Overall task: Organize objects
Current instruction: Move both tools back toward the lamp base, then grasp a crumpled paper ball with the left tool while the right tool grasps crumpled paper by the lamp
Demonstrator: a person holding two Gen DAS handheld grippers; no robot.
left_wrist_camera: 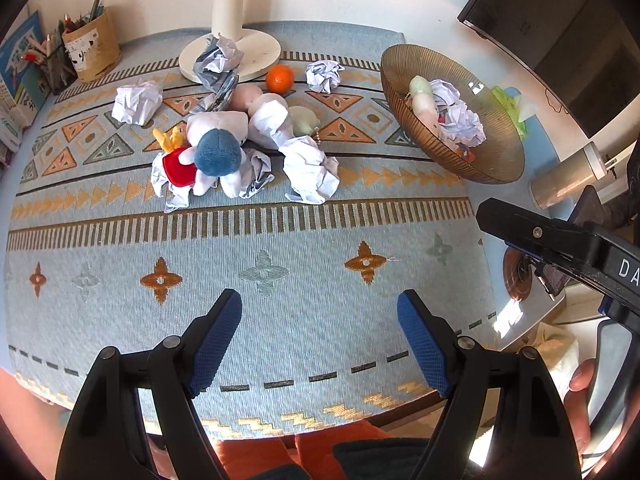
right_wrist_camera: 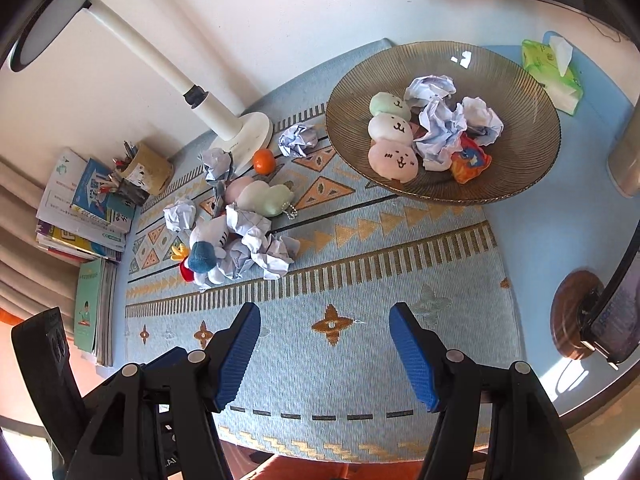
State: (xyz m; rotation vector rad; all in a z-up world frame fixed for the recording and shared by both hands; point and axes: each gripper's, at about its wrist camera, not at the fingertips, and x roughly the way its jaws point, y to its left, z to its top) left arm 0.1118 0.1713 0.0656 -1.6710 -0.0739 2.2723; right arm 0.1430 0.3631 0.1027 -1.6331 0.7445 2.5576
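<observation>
A pile of clutter lies on the patterned mat (left_wrist_camera: pixel 280 312): a plush toy with a blue head (left_wrist_camera: pixel 212 152), crumpled paper balls (left_wrist_camera: pixel 310 168), soft squishy toys (left_wrist_camera: pixel 260 104) and an orange (left_wrist_camera: pixel 280 78). A ribbed brown bowl (right_wrist_camera: pixel 532 92) at the right holds three squishy toys (right_wrist_camera: pixel 392 156), paper balls (right_wrist_camera: pixel 440 128) and a red-orange toy (right_wrist_camera: pixel 470 162). My left gripper (left_wrist_camera: pixel 320 340) is open and empty above the mat's near part. My right gripper (right_wrist_camera: pixel 324 352) is open and empty, also over the near part; its body shows in the left wrist view (left_wrist_camera: pixel 560 244).
A white lamp base (left_wrist_camera: pixel 230 58) stands at the back. A pen holder (left_wrist_camera: pixel 94 44) and stacked books (right_wrist_camera: pixel 80 208) are at the left. A green tissue pack (right_wrist_camera: pixel 554 70) and a metal cup (left_wrist_camera: pixel 568 178) sit at the right, with a wooden coaster (right_wrist_camera: pixel 572 316).
</observation>
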